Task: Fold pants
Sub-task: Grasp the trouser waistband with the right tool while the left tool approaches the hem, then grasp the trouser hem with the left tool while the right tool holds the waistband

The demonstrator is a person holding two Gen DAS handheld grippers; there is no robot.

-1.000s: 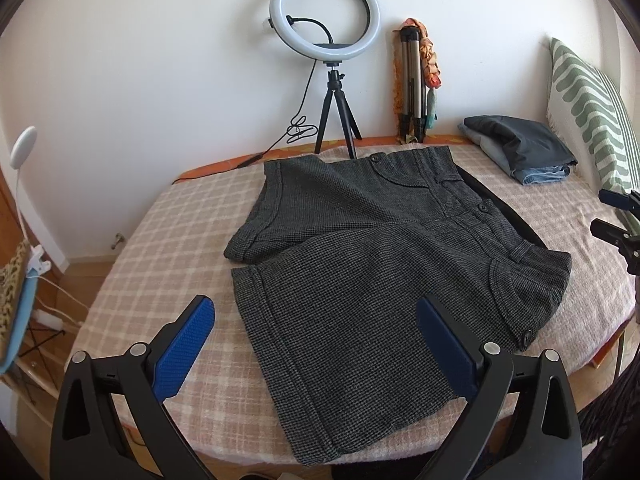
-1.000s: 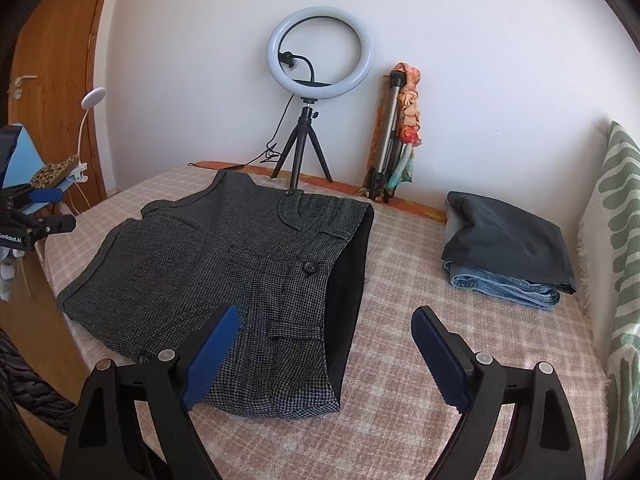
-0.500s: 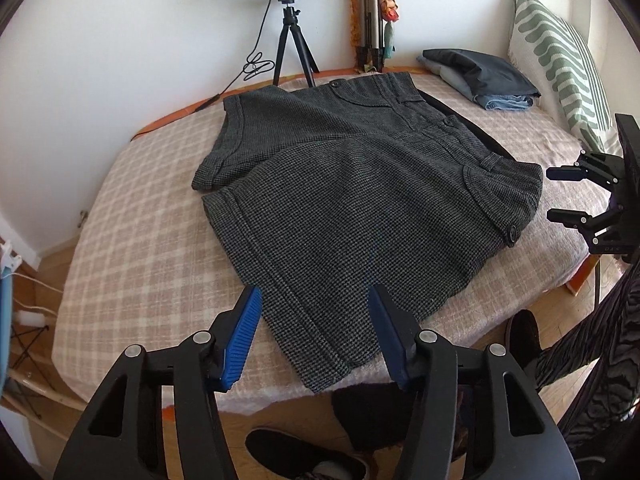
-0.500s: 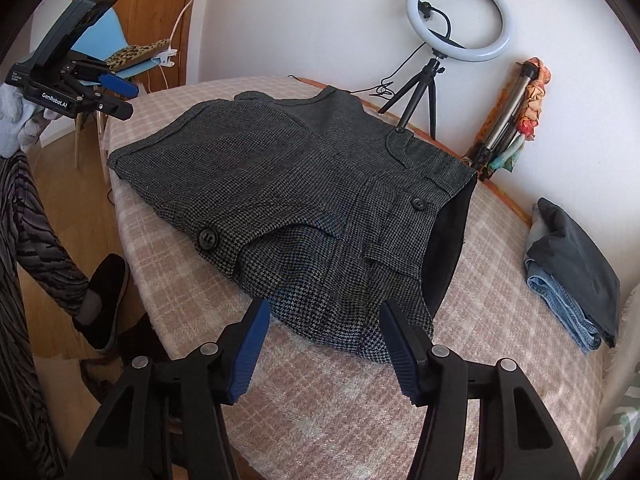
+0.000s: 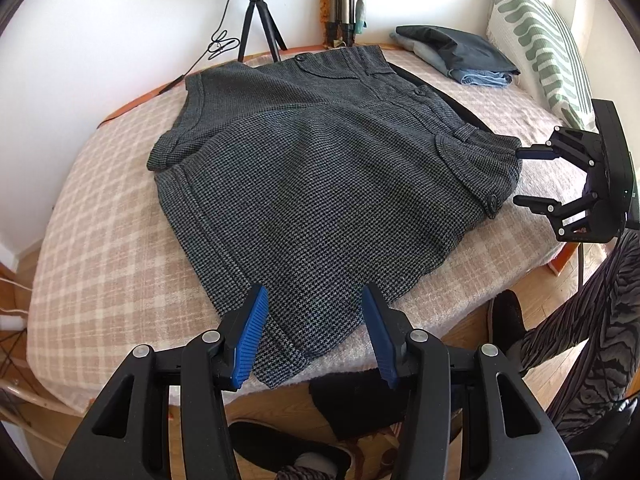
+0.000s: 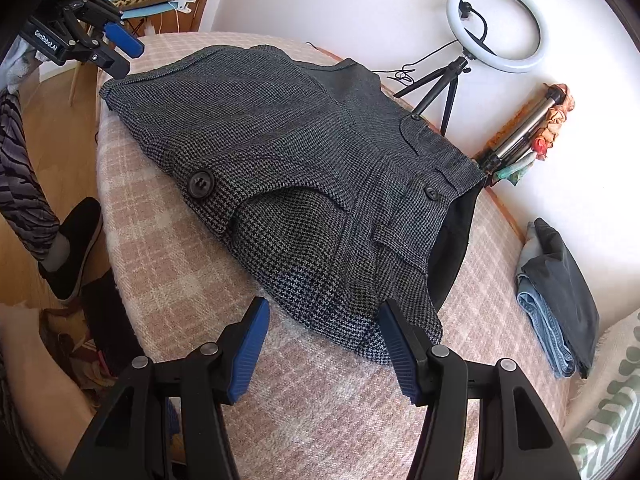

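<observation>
- Grey houndstooth woven shorts-style pants [image 5: 320,184] spread flat on pink-and-cream checked blanket [image 5: 100,240] covering the bed; waistband toward far right, leg hems toward near left in left wrist view.
- 2 legs overlapped, far leg hem [image 5: 164,152] peeking out at left.
- Buttoned pocket flap [image 6: 202,184] on near edge in right wrist view; black lining [image 6: 456,232] showing at open waist.
- Left gripper [image 5: 316,320] with black frame and blue ribbed pads: about half open, straddling near hem corner of pants, fabric between pads, pads not pressing on it.
- Right gripper [image 6: 324,340] same build: about half open, at waistband corner, cloth edge between pads; contact of right pad with fabric cannot be told.
- Right gripper also seen at right edge of left wrist view, just beside waistband corner.
- Folded dark grey and blue denim clothes [image 5: 460,56] stacked at far right of bed, well apart from pants.
- Green-and-white wavy patterned pillow [image 5: 540,52] against right wall.
- White ring light on black tripod [image 6: 496,24] by far wall.
- Zebra-striped trouser leg [image 6: 20,180] and black shoe [image 6: 76,248] of person at bed's near side.
</observation>
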